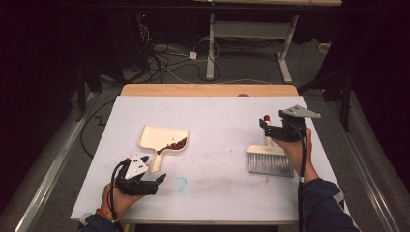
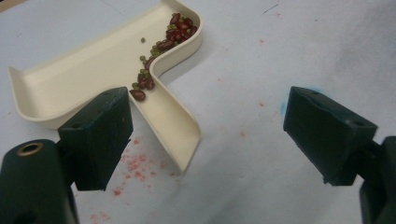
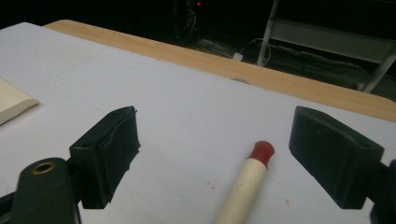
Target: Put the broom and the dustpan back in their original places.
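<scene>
I see a dark room, grey floor (image 1: pixel 58 145) with tangled cables (image 1: pixel 164 58), a white desk frame (image 1: pixel 251 34) behind the wooden-edged table (image 1: pixel 208 90).

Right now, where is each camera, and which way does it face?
High view: above the table, looking down; both hands, left gripper, right gripper.
Left gripper view: between its open jaws, at the dustpan of beans.
Right gripper view: between its open jaws, over the brush.
The gripper views share the dustpan.
</scene>
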Demonstrator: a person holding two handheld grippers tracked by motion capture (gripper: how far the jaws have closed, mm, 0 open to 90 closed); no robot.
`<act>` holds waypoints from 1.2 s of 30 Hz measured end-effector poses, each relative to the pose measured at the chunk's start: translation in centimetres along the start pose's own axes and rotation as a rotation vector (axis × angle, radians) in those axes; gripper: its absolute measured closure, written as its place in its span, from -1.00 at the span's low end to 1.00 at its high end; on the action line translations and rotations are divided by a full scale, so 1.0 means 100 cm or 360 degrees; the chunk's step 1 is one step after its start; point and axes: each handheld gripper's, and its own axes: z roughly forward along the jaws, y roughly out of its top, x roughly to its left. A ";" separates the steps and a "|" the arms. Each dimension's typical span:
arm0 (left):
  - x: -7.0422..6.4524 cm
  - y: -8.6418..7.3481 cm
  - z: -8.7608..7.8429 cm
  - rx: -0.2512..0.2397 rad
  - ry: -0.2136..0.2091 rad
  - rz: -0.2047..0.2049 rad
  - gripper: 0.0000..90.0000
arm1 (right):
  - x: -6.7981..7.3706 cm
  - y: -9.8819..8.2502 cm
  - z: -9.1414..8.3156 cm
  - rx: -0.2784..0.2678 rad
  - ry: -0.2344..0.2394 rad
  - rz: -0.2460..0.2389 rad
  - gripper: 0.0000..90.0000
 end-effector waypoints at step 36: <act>-0.011 0.003 -0.003 0.0007 0.0018 0.0101 -0.64 | 0.043 0.013 -0.050 -0.0191 0.0239 -0.0265 -0.64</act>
